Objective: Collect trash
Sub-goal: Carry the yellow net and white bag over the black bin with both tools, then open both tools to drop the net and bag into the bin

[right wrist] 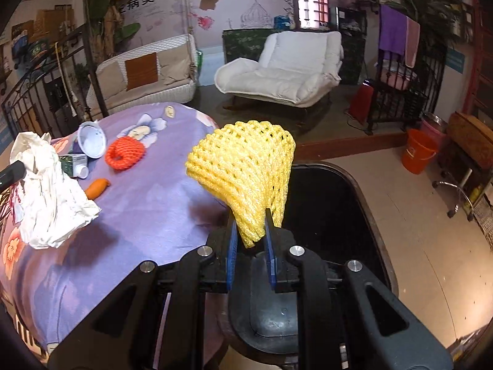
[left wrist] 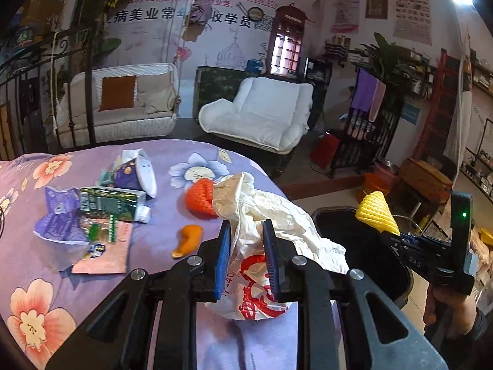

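Left wrist view: the left gripper (left wrist: pixel 246 246) has its jaws closed on a crumpled white plastic bag (left wrist: pixel 271 215) with red print, bunched between the blue pads above the purple floral tablecloth (left wrist: pixel 160 240). Far left lie a green carton (left wrist: pixel 107 202), a purple cup (left wrist: pixel 135 174) and an orange foam net (left wrist: pixel 200 197); an orange peel (left wrist: pixel 188 240) lies near.

Right wrist view: the right gripper (right wrist: pixel 250 237) pinches the narrow lower end of a yellow foam net (right wrist: pixel 243 169), which fans upward beside the black bin (right wrist: pixel 332 215) on the right.

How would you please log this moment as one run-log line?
left gripper: shut on white plastic bag | right gripper: shut on yellow foam net, over black bin
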